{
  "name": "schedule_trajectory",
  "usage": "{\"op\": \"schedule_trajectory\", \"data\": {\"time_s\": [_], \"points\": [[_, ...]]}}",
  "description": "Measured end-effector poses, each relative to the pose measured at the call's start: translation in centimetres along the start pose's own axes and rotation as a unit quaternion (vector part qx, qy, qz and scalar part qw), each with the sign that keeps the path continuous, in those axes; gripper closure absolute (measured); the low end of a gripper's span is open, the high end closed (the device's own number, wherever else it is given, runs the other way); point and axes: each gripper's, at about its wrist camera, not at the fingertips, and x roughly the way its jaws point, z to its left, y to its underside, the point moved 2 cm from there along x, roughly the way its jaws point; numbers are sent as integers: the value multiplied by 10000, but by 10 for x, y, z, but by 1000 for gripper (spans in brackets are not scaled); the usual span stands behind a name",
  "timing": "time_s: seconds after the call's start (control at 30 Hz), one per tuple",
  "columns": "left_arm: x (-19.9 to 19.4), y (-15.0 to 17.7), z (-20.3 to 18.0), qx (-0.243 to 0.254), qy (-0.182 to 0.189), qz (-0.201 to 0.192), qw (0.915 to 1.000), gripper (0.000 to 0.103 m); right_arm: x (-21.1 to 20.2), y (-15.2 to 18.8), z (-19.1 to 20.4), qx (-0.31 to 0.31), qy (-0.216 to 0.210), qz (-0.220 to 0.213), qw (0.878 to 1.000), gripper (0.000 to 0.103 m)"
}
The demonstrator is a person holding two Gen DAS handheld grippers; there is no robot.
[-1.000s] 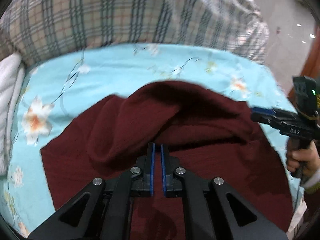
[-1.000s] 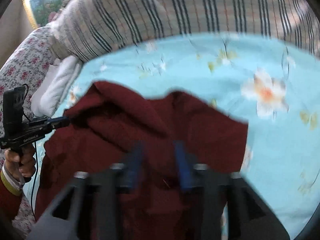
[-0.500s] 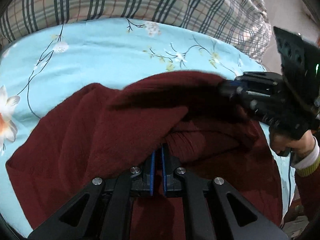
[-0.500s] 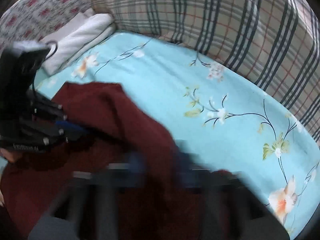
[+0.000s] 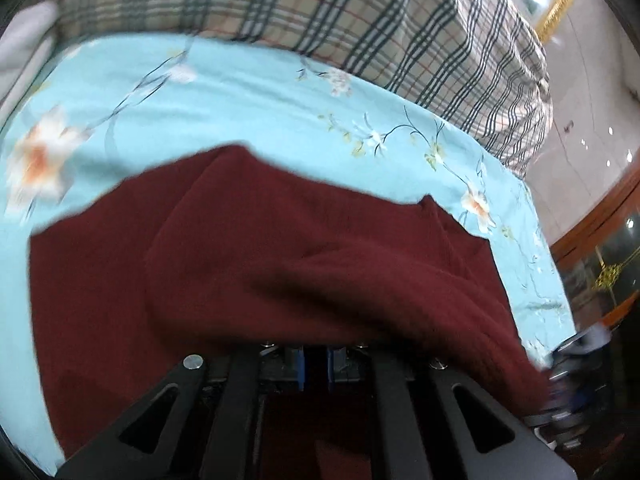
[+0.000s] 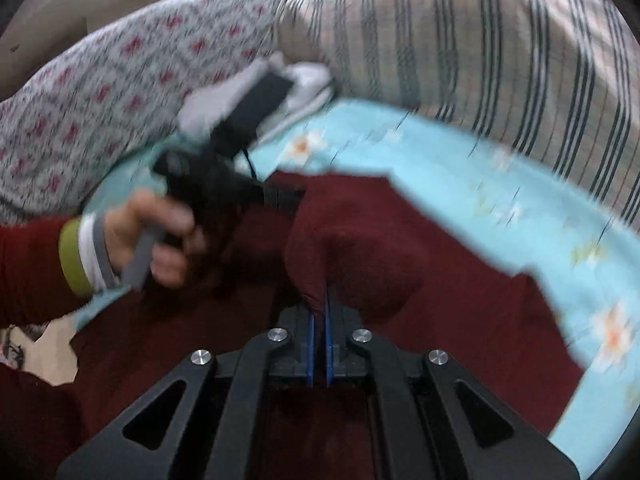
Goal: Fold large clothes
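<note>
A dark red knitted sweater (image 5: pixel 320 264) lies on the light blue flowered bedsheet (image 5: pixel 240 112). A raised fold of it drapes over my left gripper (image 5: pixel 314 354), whose blue pads are shut on the cloth, with the tips hidden under the fold. In the right wrist view my right gripper (image 6: pixel 319 312) is shut on a bunched edge of the sweater (image 6: pixel 352 240), which rises from between the pads. A hand (image 6: pixel 156 236) holds the left gripper (image 6: pixel 294 200), whose tips are buried in the same fold. The right gripper (image 5: pixel 572 364) shows blurred at the left view's lower right edge.
A plaid quilt (image 5: pixel 360 24) is heaped along the far side of the bed. A flowered pillow (image 6: pixel 120 92) and folded white cloth (image 6: pixel 308 80) lie at the far left. The bed's right edge drops to a tiled floor (image 5: pixel 592 92) beside wooden furniture (image 5: pixel 600 220).
My right gripper's jaws, open a second ago, have closed on the sweater's edge. It swung from the upper right to the lower right of the left view. The fold now covers my left fingertips.
</note>
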Motion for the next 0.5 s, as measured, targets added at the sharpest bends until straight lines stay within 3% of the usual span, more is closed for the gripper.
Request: {"op": "schedule_trajectory", "data": {"time_s": [0.07,0.13,0.2,0.37,0.5], "points": [[-13,20,7,-124,18,26,9999,95,15,20,5,340,-164,227,9990,98],[-24,39,13,-192,23,74,9998,90,18,31,7,614,-212,283,9975,90],[-35,52,20,-288,94,91,9995,79,9,41,5,934,-227,160,9952,71],[-57,66,33,-665,605,28,9959,46,-34,54,-25,1917,-216,-399,9804,66],[-67,60,37,-1110,1190,-98,9866,35,-55,68,-71,2969,163,-656,9525,65]]}}
